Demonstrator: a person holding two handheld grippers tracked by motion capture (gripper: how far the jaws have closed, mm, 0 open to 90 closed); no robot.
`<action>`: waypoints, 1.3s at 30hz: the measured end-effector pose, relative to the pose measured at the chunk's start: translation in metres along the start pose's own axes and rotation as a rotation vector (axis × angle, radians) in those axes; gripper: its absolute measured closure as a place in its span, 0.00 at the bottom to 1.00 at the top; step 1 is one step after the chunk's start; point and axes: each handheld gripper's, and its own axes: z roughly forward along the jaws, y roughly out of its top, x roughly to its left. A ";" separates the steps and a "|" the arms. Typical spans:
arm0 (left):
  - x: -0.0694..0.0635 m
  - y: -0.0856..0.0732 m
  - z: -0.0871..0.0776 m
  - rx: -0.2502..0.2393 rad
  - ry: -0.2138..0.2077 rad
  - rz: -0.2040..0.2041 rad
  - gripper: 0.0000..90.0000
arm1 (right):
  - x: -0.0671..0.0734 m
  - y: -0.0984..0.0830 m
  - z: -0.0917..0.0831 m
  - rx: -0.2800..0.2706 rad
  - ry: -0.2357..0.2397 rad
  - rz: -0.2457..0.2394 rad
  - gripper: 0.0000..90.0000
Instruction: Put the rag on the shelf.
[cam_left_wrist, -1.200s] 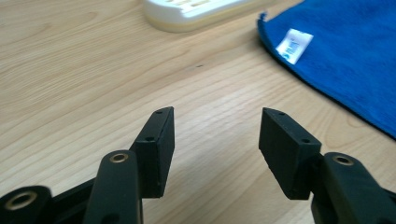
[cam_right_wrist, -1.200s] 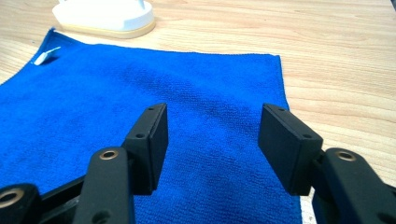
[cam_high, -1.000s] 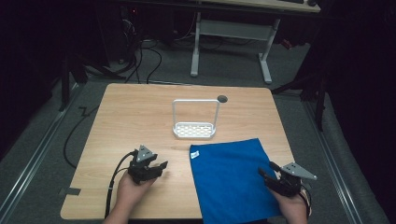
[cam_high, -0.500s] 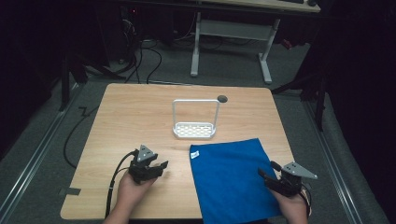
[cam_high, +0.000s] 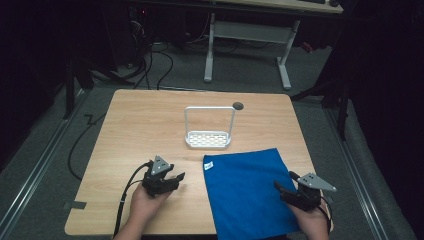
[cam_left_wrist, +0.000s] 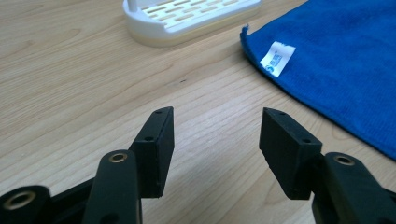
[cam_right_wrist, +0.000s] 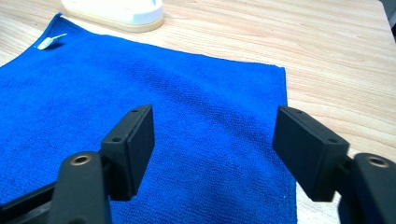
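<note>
A blue cloth (cam_high: 247, 192) lies flat on the wooden table's (cam_high: 140, 130) near right part, with a white label (cam_left_wrist: 278, 58) at its far left corner. Behind it stands a white slotted tray with a tall loop handle (cam_high: 209, 135). My right gripper (cam_high: 286, 184) hovers at the cloth's near right edge. In the right gripper view its jaws have just been opening and stand wide over the cloth (cam_right_wrist: 187, 93), with nothing pinched between them (cam_right_wrist: 212, 140). My left gripper (cam_high: 172, 180) rests low over bare wood, left of the cloth, open and empty (cam_left_wrist: 215, 135).
A round cable hole (cam_high: 238, 105) sits near the table's far edge. The left gripper's black cable (cam_high: 125, 197) trails off the near edge. Beyond the table are a white desk frame (cam_high: 247, 35) and floor cables (cam_high: 165, 60).
</note>
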 end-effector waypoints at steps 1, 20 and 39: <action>0.000 0.000 0.000 0.000 0.000 0.000 0.51 | 0.000 0.001 0.000 0.003 0.002 0.002 0.32; -0.033 0.031 0.042 -0.028 -0.032 0.047 0.50 | -0.007 0.001 -0.007 -0.014 0.012 0.003 0.32; -0.028 0.046 0.084 -0.009 -0.030 0.010 0.52 | 0.000 0.040 0.014 -0.022 0.023 -0.028 0.39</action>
